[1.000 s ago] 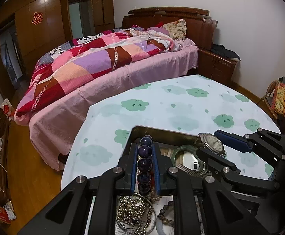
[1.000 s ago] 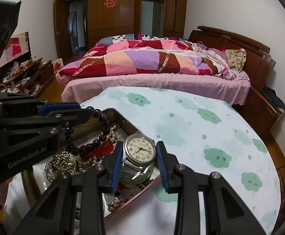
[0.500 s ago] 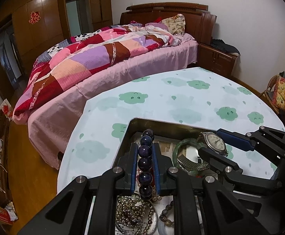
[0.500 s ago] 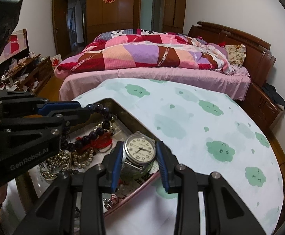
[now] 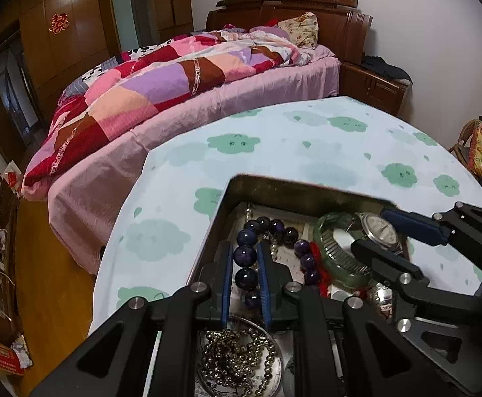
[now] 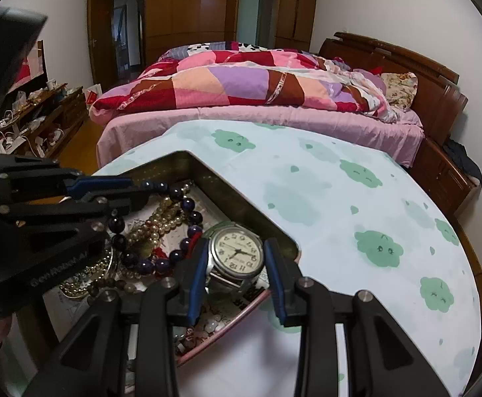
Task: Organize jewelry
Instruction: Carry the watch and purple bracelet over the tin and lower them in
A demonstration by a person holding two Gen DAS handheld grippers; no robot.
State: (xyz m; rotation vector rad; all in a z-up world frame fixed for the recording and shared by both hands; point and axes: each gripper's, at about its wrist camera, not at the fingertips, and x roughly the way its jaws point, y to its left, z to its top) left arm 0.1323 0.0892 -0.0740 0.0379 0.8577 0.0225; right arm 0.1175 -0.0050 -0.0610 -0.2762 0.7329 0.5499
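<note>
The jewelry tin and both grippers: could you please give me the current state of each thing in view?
Left gripper: shut on the purple bead bracelet.
Right gripper: shut on the wristwatch.
Metal tin: lidless, holding jewelry.
Green bangle: lying in the tin.
Pearl strand: heaped in the tin.

Dim indoor light, fisheye warp w/ dark corners, mostly sharp.

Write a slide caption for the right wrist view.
Right gripper clamps a wristwatch over the jewelry tin.
</note>
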